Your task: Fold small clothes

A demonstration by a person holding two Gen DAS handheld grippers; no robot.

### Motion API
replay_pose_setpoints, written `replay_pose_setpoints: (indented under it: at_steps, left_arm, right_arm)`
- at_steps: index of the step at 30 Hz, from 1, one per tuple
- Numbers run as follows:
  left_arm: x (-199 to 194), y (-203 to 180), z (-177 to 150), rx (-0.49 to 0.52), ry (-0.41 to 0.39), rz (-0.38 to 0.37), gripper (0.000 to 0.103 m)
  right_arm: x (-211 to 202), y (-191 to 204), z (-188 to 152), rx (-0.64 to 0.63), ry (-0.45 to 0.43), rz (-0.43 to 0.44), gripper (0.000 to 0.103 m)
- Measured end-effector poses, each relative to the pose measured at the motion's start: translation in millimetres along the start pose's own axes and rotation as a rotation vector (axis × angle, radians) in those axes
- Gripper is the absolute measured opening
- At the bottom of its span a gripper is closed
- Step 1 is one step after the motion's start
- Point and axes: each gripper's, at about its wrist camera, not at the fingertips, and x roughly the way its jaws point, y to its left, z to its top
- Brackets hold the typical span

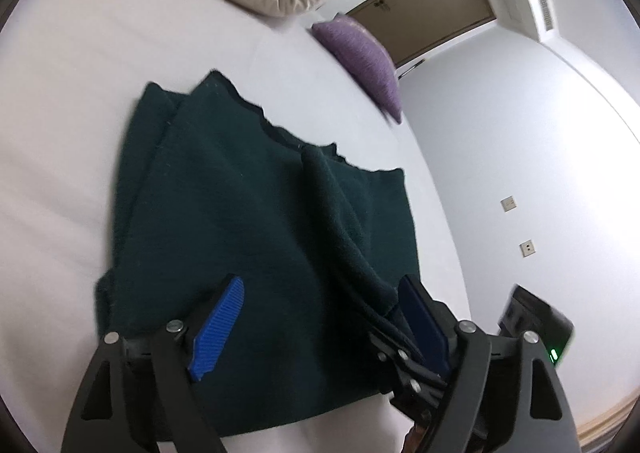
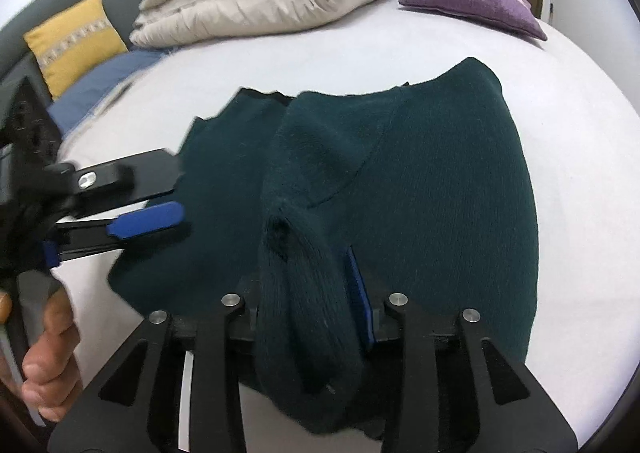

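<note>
Right wrist view: dark green knitted garment (image 2: 420, 181) lying part-folded on white bed sheet (image 2: 580, 101), a bunched fold between right gripper (image 2: 304, 293) fingers, barely clamped. Left gripper (image 1: 320, 317) fingers wide apart over its near edge. Further folding and smoothing likely left.

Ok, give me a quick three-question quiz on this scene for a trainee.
1. True or false: the sweater hangs clear of the bed.
2. Which claw has sweater fabric bunched between its fingers? A) left B) right C) neither
3. What colour is the cushion lying nearest the door?

Key: 1. False, it lies on the bed. 2. B, the right claw. 3. Purple.
</note>
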Motion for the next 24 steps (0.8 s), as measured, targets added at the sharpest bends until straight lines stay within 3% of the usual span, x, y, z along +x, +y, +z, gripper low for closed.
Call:
replay_pose_setpoints:
  at_steps: [4,5,9,11,14,16,18,24]
  left_arm:
    - [29,-8,14,-0.044,0.076,0.008,0.081]
    - [36,-15,17,-0.030,0.098,0.019,0.081]
    - [65,-39,29,-0.008,0.184,0.042,0.081]
    - [77,-41,32,-0.020,0.216,0.045,0.074]
    - [95,-38,36,-0.056,0.261,0.045,0.050]
    - [102,-34,36,-0.071,0.285,0.051,0.027]
    - [101,-31,35,-0.071,0.288,0.033,0.016]
    - [85,-30,36,-0.067,0.256,-0.023,0.015]
  right_arm:
    - [-13,-3,-11,-0.023,-0.042,0.001,0.024]
    - [-17,-4,-13,-0.029,-0.054,0.007,0.019]
    - [-31,-2,-24,-0.071,-0.099,0.008,0.015]
    - [-36,-3,-29,-0.076,-0.113,0.017,0.015]
    - [-36,-1,-33,-0.086,-0.125,0.039,0.015]
    - [-41,-1,-40,-0.100,-0.133,0.058,0.015]
    - [-44,-3,-46,-0.103,-0.135,0.080,0.017]
    - [-69,-29,-68,-0.020,-0.125,0.208,0.018]
